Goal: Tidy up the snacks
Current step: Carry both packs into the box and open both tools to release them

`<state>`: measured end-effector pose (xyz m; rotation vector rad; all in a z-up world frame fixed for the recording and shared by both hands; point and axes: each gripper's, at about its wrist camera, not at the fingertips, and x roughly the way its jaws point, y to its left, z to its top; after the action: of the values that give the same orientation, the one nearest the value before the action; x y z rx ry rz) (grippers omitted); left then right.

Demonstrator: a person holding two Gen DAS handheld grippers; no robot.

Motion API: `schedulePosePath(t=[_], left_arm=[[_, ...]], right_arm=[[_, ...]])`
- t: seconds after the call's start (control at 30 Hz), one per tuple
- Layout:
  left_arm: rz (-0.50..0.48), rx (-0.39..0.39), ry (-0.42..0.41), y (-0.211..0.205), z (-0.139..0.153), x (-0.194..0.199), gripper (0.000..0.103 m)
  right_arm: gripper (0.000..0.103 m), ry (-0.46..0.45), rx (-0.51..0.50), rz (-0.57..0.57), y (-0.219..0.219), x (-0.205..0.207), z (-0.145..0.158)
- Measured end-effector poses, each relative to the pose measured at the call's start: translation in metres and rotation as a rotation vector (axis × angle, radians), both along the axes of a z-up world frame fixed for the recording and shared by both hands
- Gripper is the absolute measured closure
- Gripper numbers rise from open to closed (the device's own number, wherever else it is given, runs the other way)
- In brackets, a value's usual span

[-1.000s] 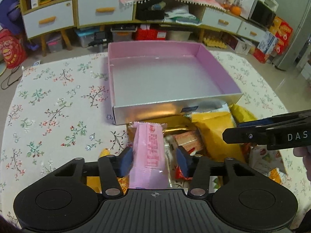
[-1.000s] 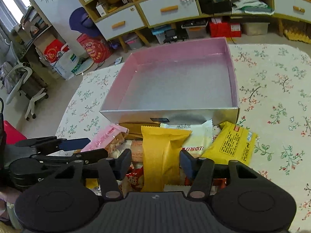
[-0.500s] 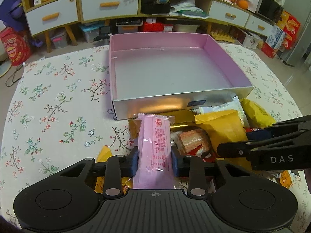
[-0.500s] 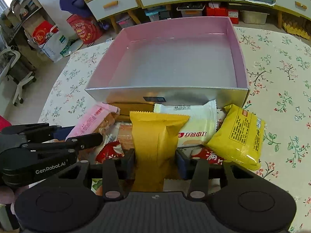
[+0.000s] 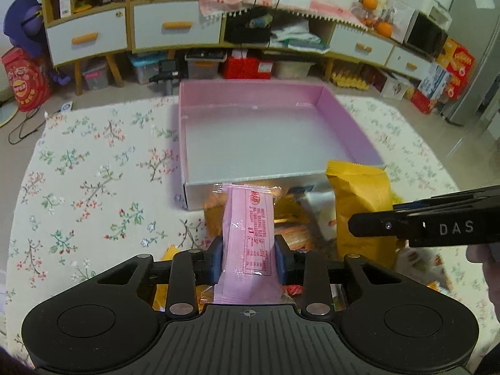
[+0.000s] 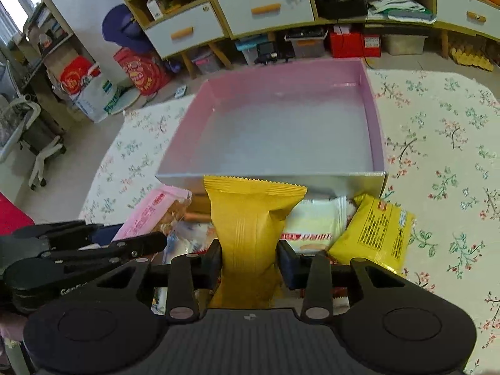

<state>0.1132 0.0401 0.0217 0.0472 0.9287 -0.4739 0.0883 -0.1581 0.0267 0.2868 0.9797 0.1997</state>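
— Where are we?
— My left gripper [image 5: 249,257] is pinching the pink packet [image 5: 250,237]; my right gripper [image 6: 249,264] is pinching the yellow packet [image 6: 251,231]. Both are lifted off the snack pile [image 6: 315,228].
— Next?
— Carry both to twelve o'clock, over the near wall into the pink box [image 6: 370,115], I'd judge.

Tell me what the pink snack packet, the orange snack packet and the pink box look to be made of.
Pink snack packet: thin plastic film, glossy, with crinkles and a crimped end seal.
Orange snack packet: matte-looking film, probably plastic or foil laminate, with a zigzag-cut top and ribbed seam.
Pink box: likely coated cardboard, with thin straight walls, a pink interior and a silvery sheen outside.
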Motion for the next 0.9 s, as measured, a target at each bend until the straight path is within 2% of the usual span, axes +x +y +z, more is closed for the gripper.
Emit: schedulePosePath(t=[0.27,0.43,0.6,0.8,0.9], left_arm=[[0.051,-0.079,-0.046,-0.001,0.023,0.016,0.074],[0.062,-0.067,-0.096,-0.009,0.028,0.043,0.074],[0.089,-0.075,-0.119,-0.018,0.013,0.072,0.073],[0.08,-0.05,-0.139,-0.029,-0.018,0.094,0.073],[0.076,-0.013,-0.135,-0.034,-0.033,0.1,0.073]], right_arm=[[0.097,-0.084,0.018,-0.055,-0.017,0.009,0.031],[0.097,-0.133,0.031,-0.112,-0.037,0.032,0.041],[0.097,-0.169,0.029,-0.146,-0.049,0.056,0.033],[0.097,-0.147,0.008,-0.144,-0.053,0.08,0.008],[0.098,-0.124,-0.008,-0.137,-0.055,0.089,-0.006]])
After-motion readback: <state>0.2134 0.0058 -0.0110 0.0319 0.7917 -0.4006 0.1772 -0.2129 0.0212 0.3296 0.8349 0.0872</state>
